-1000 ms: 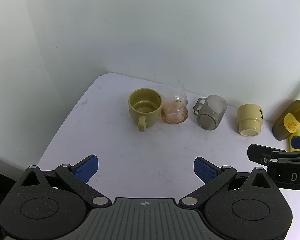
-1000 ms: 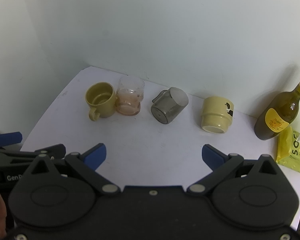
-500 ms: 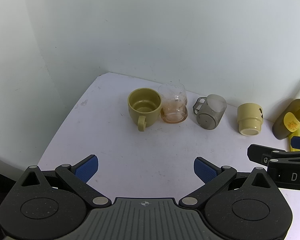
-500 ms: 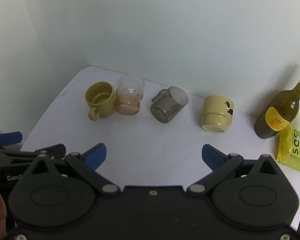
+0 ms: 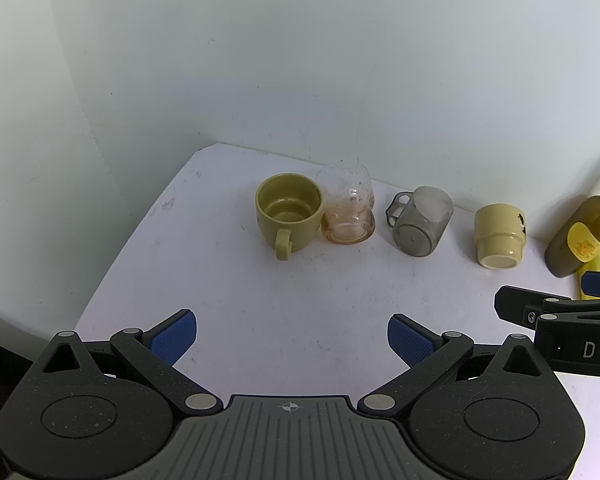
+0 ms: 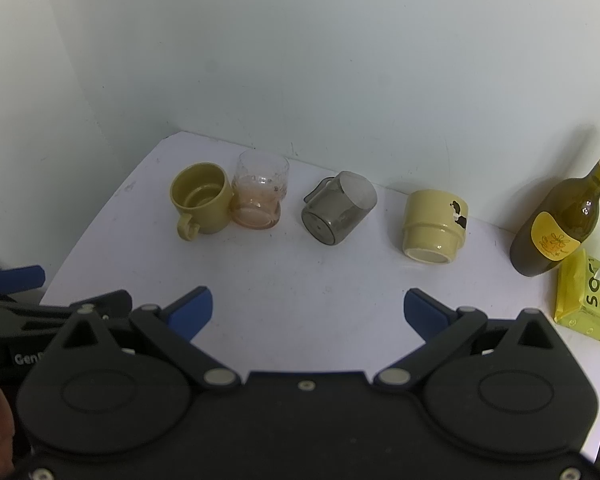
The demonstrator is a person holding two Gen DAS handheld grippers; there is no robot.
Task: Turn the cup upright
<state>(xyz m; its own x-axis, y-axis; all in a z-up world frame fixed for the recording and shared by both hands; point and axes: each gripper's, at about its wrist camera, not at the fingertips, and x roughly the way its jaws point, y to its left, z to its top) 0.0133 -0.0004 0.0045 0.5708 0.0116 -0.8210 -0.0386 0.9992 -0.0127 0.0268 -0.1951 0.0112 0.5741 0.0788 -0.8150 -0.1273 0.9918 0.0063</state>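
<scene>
A row of cups stands along the back of the white table. A grey translucent cup lies on its side, base toward me. A cream cup also lies on its side, base toward me. An olive mug and a clear glass stand upright. My left gripper is open and empty near the front. My right gripper is open and empty, also near the front.
A green wine bottle stands at the right by the wall. A yellow packet lies in front of it. White walls close the back and left. The other gripper shows at each view's side.
</scene>
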